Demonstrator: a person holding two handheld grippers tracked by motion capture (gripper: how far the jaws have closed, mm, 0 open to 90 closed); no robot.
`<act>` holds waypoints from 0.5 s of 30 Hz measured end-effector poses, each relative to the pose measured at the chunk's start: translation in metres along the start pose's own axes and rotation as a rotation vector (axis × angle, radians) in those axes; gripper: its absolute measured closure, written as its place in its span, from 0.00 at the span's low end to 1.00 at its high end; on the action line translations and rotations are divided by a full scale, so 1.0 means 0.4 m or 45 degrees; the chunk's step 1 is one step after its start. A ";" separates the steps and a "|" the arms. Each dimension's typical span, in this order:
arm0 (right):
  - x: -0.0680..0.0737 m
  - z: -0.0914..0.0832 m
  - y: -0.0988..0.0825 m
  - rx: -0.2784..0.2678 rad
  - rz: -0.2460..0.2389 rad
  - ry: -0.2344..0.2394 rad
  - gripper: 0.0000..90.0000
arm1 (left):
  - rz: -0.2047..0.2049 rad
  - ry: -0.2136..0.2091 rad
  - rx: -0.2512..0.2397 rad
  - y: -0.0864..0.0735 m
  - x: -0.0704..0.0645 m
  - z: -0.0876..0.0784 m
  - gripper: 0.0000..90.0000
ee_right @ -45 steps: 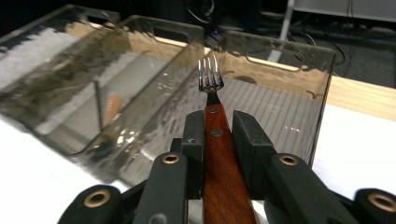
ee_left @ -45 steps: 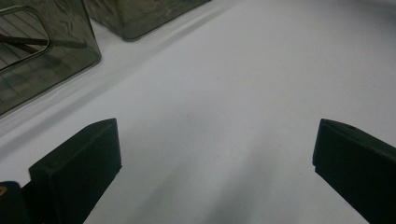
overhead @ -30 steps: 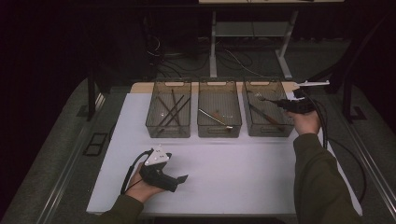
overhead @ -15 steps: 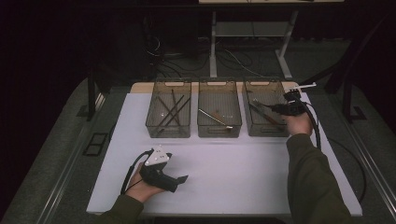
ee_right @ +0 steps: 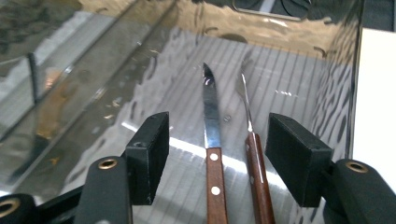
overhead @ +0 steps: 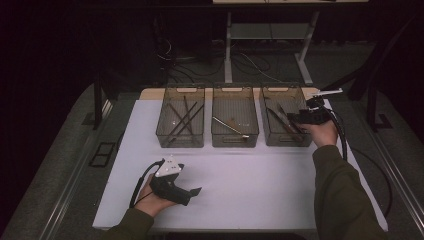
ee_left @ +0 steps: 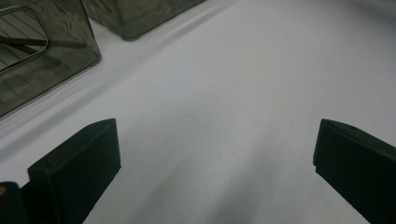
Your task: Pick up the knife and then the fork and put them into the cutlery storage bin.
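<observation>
My right gripper (overhead: pixel 299 118) hangs over the right-hand clear bin (overhead: pixel 286 144), pointing left into it. In the right gripper view its jaws (ee_right: pixel 223 135) stand open and have just been opening. Between and below them, untouched by the pads, two wooden-handled knives (ee_right: pixel 212 121) (ee_right: pixel 252 149) lie side by side on the bin's ribbed floor. My left gripper (overhead: pixel 192 192) rests in the person's hand on the white tabletop (overhead: pixel 260 190), near the front left. Its jaws (ee_left: pixel 215 144) are wide open with bare table between them.
Three clear bins stand in a row at the back of the table. The left bin (overhead: pixel 180 142) holds several dark sticks, and the middle bin (overhead: pixel 235 142) holds a metal utensil. The right gripper's cable (overhead: pixel 345 145) trails along the table's right side.
The right gripper has shifted left over the right bin and its jaws have opened. The left hand and its gripper have not moved.
</observation>
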State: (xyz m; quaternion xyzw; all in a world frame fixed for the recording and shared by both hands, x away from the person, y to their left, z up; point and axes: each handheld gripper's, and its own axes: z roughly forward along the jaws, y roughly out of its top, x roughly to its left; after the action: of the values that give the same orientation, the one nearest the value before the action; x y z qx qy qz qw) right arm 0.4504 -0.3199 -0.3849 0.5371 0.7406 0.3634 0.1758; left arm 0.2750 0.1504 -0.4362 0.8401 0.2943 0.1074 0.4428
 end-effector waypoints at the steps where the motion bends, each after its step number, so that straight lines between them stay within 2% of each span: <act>1: 0.002 -0.004 0.000 -0.010 0.002 0.009 0.41 | 0.000 -0.001 -0.003 0.000 0.000 0.000 0.00; 5: 0.008 -0.029 -0.003 -0.068 0.003 0.061 0.34 | -0.008 -0.003 -0.012 0.001 0.001 0.000 0.00; 9: 0.021 -0.048 -0.013 -0.092 0.001 0.119 0.30 | -0.017 -0.001 -0.022 0.002 0.001 0.000 0.00; 12: 0.036 -0.062 -0.023 -0.092 -0.037 0.167 0.20 | -0.017 -0.001 -0.025 0.004 0.001 0.000 0.00; 15: 0.053 -0.077 -0.032 -0.114 -0.075 0.200 0.18 | -0.019 -0.003 -0.027 0.004 0.002 -0.001 0.00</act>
State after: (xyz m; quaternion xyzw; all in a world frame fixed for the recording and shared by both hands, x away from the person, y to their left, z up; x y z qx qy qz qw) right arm 0.4141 -0.3130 -0.3706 0.4766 0.7507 0.4316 0.1517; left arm 0.2759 0.1505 -0.4349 0.8334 0.2989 0.1063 0.4526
